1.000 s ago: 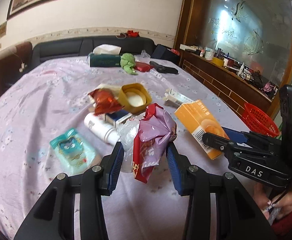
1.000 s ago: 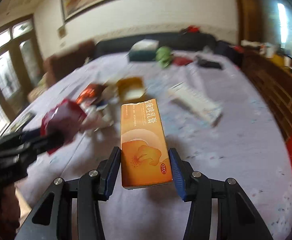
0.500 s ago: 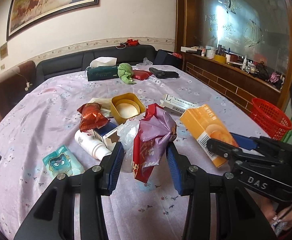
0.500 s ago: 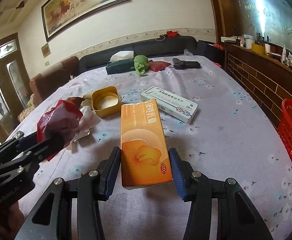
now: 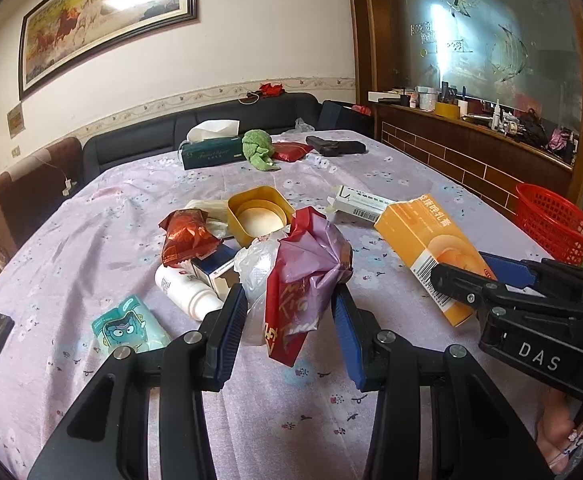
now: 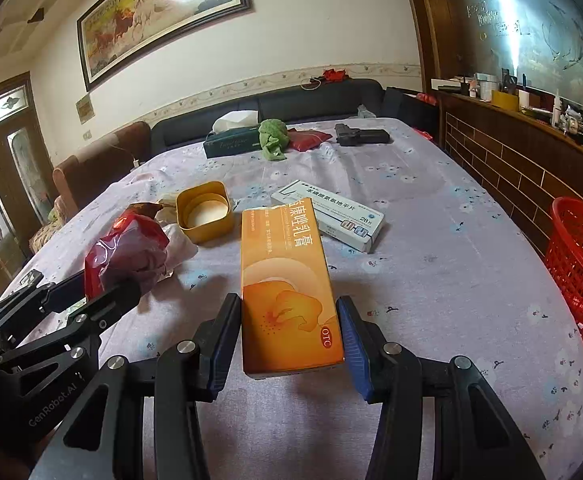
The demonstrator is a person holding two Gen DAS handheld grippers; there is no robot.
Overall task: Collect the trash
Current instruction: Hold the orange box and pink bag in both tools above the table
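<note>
My left gripper is shut on a crumpled red and purple wrapper, held up off the flowered tablecloth. My right gripper is shut on a long orange carton, which sticks forward between the blue pads. In the right wrist view the left gripper and its wrapper show at the left. In the left wrist view the right gripper and the carton show at the right. A red mesh basket stands past the table's right edge.
Loose on the table lie a yellow tub, a brown-red snack packet, a white bottle, a teal sachet, a clear bag and a white medicine box. Tissue box, green cloth and a black object sit at the back.
The left gripper has shifted a little across the table with the wrapper, and both views have rolled more level. Both grips are unchanged.
</note>
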